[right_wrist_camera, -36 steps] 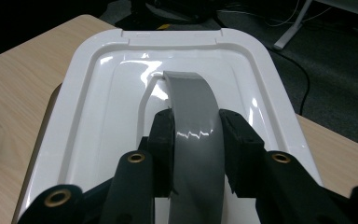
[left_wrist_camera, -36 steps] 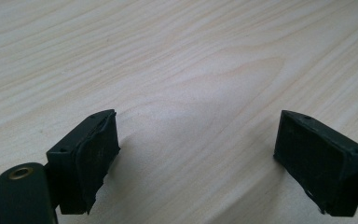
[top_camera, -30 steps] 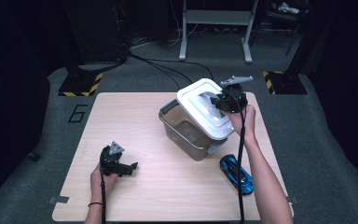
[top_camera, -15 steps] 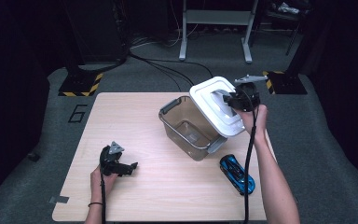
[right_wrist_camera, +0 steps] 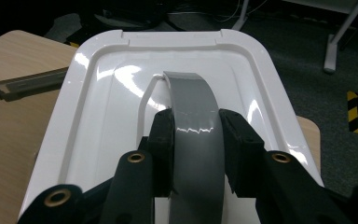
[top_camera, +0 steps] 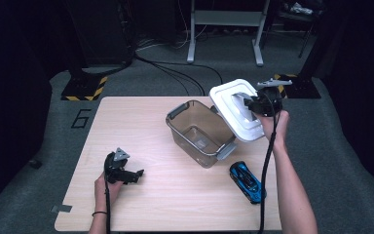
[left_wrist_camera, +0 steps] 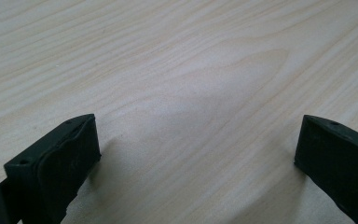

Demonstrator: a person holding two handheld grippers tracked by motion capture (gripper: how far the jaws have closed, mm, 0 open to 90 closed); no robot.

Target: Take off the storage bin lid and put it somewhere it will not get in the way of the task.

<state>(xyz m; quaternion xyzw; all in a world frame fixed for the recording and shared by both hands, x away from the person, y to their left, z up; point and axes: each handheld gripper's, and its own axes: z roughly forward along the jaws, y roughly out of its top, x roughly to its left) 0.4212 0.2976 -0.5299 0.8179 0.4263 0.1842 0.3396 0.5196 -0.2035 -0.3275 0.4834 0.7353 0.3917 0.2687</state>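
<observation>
Left hand-held gripper (left_wrist_camera: pixel 196 154) low over pale wood-grain table (left_wrist_camera: pixel 182 70), jaws wide apart, nothing between

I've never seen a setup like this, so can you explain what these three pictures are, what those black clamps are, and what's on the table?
A person sits at a wooden table with a hand-held two-jaw clamp in each hand. One picture looks down from above; the other two come from cameras riding on the clamps. The right gripper is shut on the grey handle of a white lid, holding it tilted beside the open clear container. The left gripper rests on bare wood, its jaws wide apart with nothing between them. A blue toy car lies near the right forearm.
</observation>
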